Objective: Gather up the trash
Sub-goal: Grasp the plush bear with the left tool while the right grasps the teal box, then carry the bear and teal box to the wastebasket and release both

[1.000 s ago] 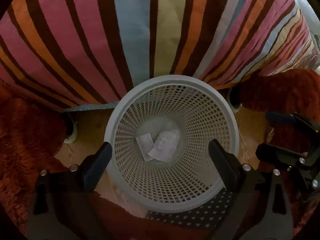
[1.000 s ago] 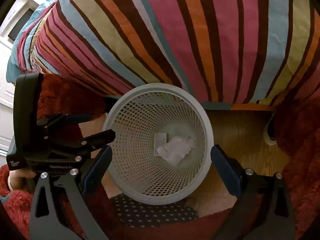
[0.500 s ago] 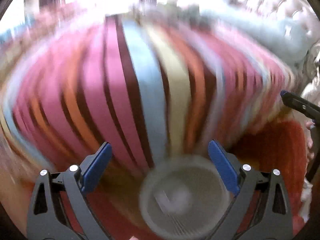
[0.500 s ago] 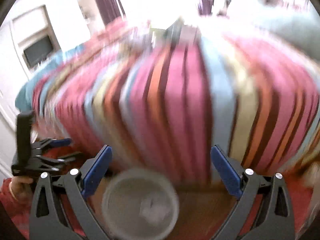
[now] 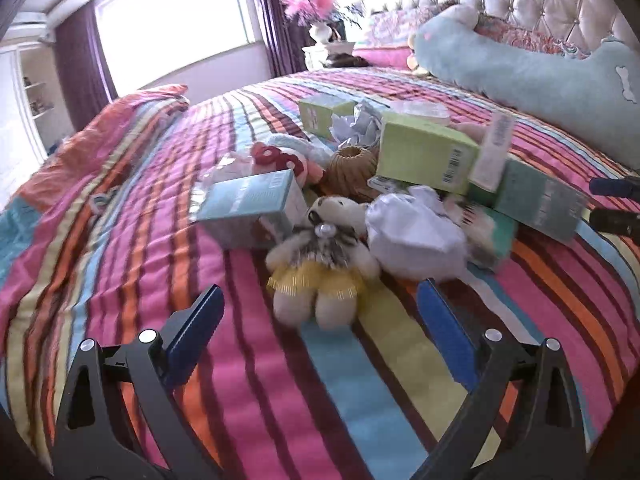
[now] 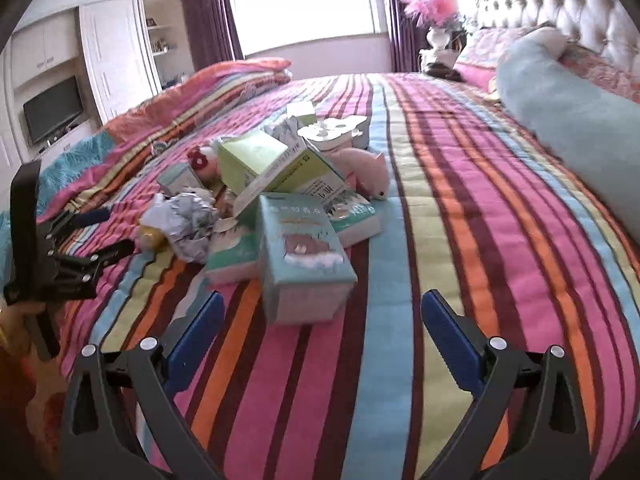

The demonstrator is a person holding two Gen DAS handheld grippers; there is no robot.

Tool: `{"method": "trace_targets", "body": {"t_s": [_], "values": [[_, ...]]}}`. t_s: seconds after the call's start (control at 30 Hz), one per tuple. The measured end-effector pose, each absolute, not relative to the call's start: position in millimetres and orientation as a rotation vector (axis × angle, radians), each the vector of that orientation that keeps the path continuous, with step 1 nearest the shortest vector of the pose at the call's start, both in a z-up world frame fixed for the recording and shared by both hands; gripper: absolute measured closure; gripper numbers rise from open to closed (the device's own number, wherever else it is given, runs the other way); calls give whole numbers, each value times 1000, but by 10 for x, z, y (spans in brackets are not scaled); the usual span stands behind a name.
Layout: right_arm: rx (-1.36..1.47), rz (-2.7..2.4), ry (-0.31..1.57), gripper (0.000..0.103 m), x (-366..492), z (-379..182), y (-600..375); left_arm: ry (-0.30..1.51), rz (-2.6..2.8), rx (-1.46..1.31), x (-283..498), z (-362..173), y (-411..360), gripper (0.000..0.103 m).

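On the striped bedspread, crumpled paper lies beside the teddy. Both the left gripper and right gripper hover spread and empty. Best to pinch the paper only, clear of the toy.

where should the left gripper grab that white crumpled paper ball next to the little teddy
Pinch the crumpled paper ball across its upper bulge, coming from above and the near edge of the bed. The teddy presses against its left side and boxes crowd behind it, so only the top and front are free. Its soft folds should crush under the open left gripper.
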State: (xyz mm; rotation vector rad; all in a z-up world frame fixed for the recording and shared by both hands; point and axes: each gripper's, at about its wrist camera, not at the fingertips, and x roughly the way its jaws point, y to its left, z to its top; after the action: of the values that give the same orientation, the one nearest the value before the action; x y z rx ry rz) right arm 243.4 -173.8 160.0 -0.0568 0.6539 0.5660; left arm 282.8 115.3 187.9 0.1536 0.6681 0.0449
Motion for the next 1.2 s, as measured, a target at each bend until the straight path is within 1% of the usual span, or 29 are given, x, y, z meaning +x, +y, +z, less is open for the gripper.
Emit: {"method": "trace_targets", "body": {"t_s": [0.2,0.27,0.3,0.33,0.37,0.4,0.43,0.63,0.93,1.07,1.13,1.2], "values": [[-36,595,733,9,2776,1460,-1582,723,37,232,3212,1731,1176,9],[-27,601,758,10,2832,1414,-1529,745,31,218,3292,1715,1216,9],[-18,607,776,16,2856,1394,-1505,768,20,194,3331,1687,1243,10],[12,633,796,24,2870,1374,-1488,794,3,175,3354,1649,1257,29],[14,632,797,38,2868,1382,-1471,839,-21,148,3374,1593,1266,42],[7,622,796,49,2864,1382,-1459,832,-22,126,3344,1595,1278,44],[-9,612,795,49,2824,1381,-1443,830,-25,113,3308,1610,1275,51],[-44,616,742,52,2402,1403,-1572,758,-13,75,2814,1710,1253,52],[62,657,675,53,1816,1585,-1995,663,-52,-73,1798,1892,1234,52],[46,724,631,53,1157,1634,-2129,595,-88,-75,1117,1960,1083,52],[58,760,643,53,822,1568,-2202,577,-110,-82,751,1955,974,52],[106,791,694,53,500,1419,-2281,589,-150,-137,388,1879,857,52]]}}
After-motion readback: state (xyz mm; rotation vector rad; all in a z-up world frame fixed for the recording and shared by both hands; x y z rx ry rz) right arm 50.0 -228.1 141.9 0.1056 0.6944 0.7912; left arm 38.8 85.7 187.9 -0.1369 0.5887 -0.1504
